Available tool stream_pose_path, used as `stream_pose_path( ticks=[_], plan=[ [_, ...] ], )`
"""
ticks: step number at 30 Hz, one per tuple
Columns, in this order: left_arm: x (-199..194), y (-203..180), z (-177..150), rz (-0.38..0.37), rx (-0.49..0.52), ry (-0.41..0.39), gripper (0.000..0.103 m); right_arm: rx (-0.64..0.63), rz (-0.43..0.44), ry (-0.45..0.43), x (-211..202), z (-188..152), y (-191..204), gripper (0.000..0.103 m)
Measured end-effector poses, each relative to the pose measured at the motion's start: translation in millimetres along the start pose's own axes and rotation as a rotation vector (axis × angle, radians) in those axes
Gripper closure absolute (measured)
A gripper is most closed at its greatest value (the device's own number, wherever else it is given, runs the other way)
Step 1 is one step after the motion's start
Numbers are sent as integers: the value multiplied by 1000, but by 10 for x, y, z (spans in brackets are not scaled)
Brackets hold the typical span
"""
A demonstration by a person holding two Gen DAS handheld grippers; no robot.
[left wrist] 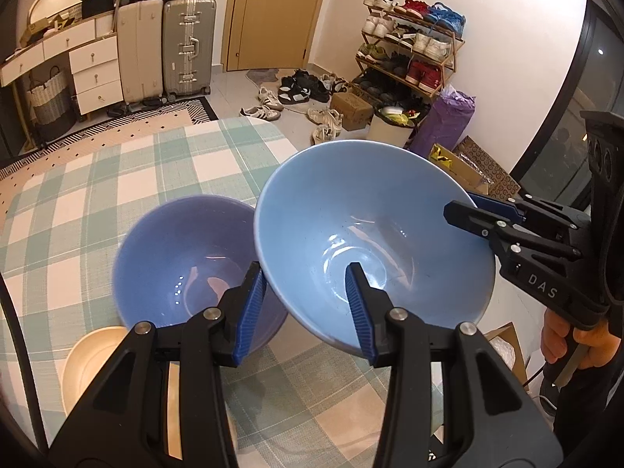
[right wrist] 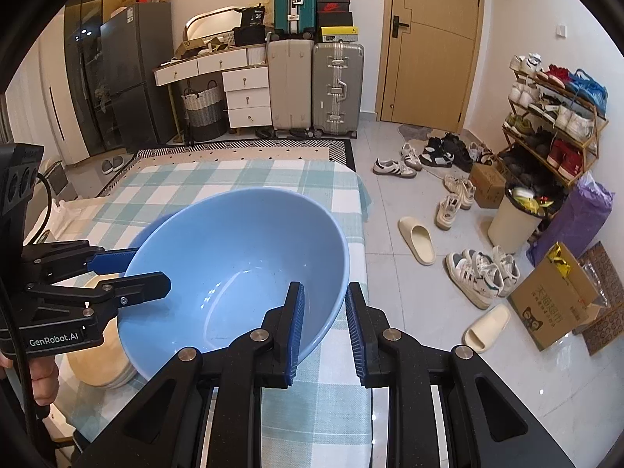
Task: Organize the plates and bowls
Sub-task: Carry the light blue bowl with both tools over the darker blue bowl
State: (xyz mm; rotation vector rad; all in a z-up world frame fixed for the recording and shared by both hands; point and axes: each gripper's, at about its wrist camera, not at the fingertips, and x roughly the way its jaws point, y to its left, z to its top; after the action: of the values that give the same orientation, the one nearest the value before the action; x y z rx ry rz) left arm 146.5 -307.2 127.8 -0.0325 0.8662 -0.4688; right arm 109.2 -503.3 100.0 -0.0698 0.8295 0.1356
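A light blue bowl (left wrist: 374, 234) is held tilted above the checked tablecloth (left wrist: 117, 195); it also shows in the right wrist view (right wrist: 234, 265). My left gripper (left wrist: 304, 308) straddles its near rim, jaws apart. My right gripper (right wrist: 323, 327) straddles the opposite rim, also with a gap; it shows in the left wrist view (left wrist: 464, 210). My left gripper shows in the right wrist view (right wrist: 132, 269). A darker purple-blue bowl (left wrist: 183, 261) stands on the cloth just left of and under the light bowl. Cream plates (left wrist: 93, 358) lie stacked at the near left, also in the right wrist view (right wrist: 97, 362).
The table's right edge (right wrist: 362, 234) drops to a tiled floor with scattered shoes (right wrist: 479, 273) and a cardboard box (right wrist: 553, 300). A shoe rack (left wrist: 409, 46), a bin (right wrist: 511, 222), suitcases (left wrist: 187, 46) and a door (left wrist: 273, 11) stand beyond.
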Motion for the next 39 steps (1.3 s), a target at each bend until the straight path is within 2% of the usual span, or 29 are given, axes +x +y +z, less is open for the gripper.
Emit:
stream_pose_path(
  ticks=[9,20,30,39],
  plan=[
    [-393,180,-4,20,-21,-38,64,-30,9,-26,-98,175,295,81],
    [-653,463,-43,47,-58,-65,64,-65,22,-40,-112,321,618,81],
    [-804,786,-122,75,-102,-82,64,-105,28,-33,63,464,937,81],
    [-755,1138,-123,113,-134,-86,64,-136,41,-6,366,533,1215,81]
  ],
)
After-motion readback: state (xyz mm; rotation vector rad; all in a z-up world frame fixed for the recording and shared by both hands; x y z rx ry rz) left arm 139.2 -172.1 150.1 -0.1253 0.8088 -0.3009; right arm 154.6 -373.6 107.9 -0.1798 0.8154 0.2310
